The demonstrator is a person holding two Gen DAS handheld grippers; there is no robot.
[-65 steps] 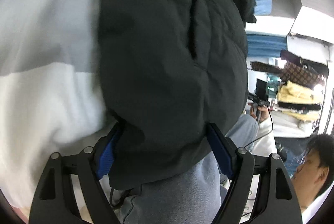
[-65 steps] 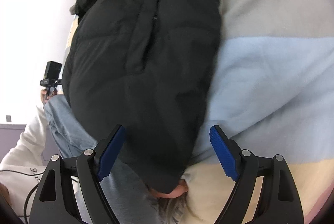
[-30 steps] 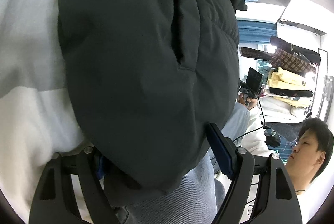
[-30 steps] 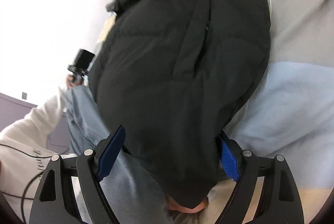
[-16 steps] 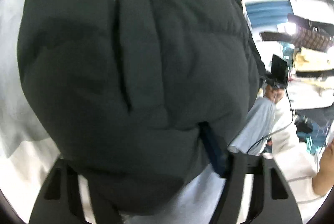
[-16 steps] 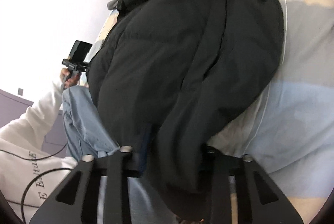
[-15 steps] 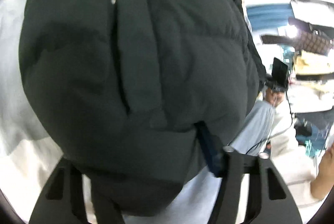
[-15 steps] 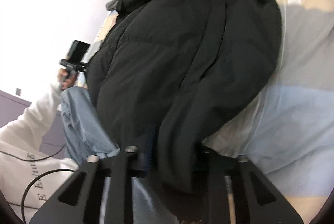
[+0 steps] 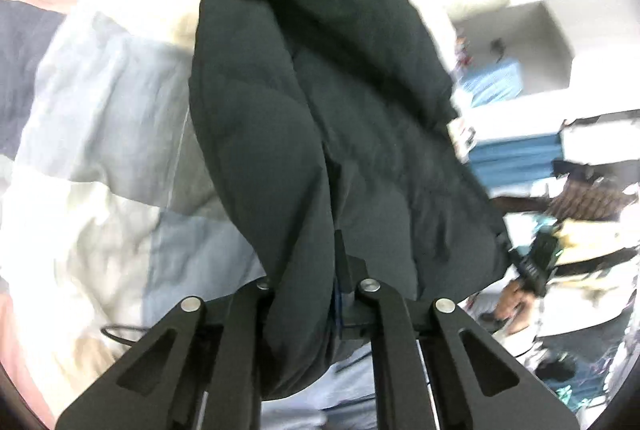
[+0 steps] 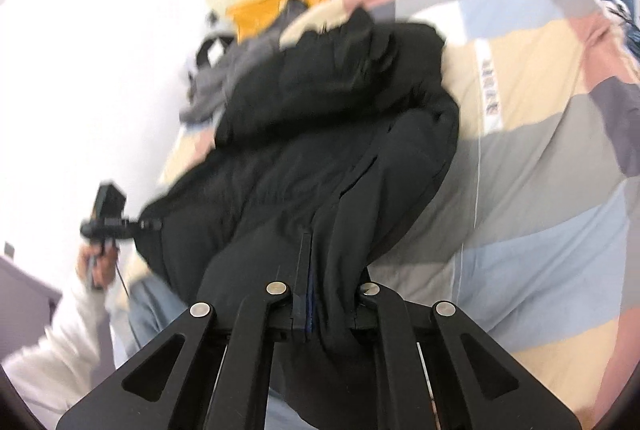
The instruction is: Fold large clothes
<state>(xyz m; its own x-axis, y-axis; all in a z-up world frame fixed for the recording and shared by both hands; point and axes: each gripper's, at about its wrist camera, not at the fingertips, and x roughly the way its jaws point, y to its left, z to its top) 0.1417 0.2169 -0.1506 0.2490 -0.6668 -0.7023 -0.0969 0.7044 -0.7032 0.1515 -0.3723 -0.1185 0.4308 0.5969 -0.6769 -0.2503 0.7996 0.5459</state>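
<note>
A large black padded jacket (image 9: pixel 320 117) lies on a bed with a patchwork quilt (image 9: pixel 104 117). My left gripper (image 9: pixel 310 294) is shut on the jacket's near hem, and the fabric bulges out between the jaws. In the right wrist view the same jacket (image 10: pixel 320 157) stretches away across the quilt (image 10: pixel 540 157). My right gripper (image 10: pixel 324 294) is shut on another part of the near hem, with cloth hanging down over the fingers. The fingertips of both grippers are hidden by the fabric.
A person in a white top and jeans (image 10: pixel 56 342) stands at the bed's edge and holds a small camera rig (image 10: pixel 108 218). Grey and orange clothes (image 10: pixel 276 9) lie at the head of the bed. Shelves with stacked clothes (image 9: pixel 580 197) stand to the right.
Both grippers closed from open onto the jacket's hem. Both have since lifted and pulled back, so the jacket looks smaller and more of the quilt shows.
</note>
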